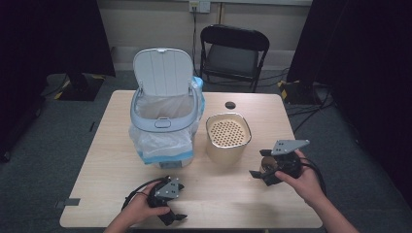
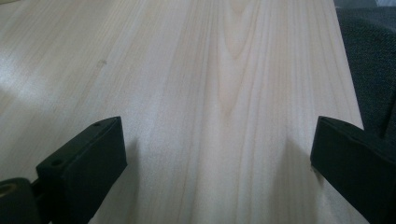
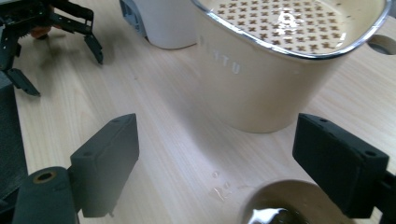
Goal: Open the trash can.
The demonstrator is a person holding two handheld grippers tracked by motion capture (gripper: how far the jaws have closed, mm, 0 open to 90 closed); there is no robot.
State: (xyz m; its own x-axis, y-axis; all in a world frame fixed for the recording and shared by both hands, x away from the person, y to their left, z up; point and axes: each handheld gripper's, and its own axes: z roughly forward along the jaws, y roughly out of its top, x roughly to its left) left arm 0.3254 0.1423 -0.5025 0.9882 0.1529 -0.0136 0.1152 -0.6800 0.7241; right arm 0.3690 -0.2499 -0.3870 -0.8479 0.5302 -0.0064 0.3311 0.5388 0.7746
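A person's left hand rests my left gripper [image 1: 175, 217] near the table's front edge. Its jaws stand open over bare wood [image 2: 219, 154], with nothing between them. My right gripper [image 1: 261, 177] hovers at the right of the table, in front of a cream pot [image 1: 228, 138] with a perforated insert. Its jaws are open [image 3: 217, 154]. A round beige bowl [image 3: 275, 205] with something shiny in it sits low in the right gripper view, near the right-hand jaw and well apart from the other. Drops of liquid [image 3: 219, 186] lie on the wood beside it.
A white bin [image 1: 163, 121] with its lid up and a plastic liner stands left of the pot [image 3: 275, 70]. A small black disc [image 1: 230, 105] lies at the table's far edge. A black chair [image 1: 233, 53] stands behind the table. The left gripper [image 3: 63, 74] shows far off.
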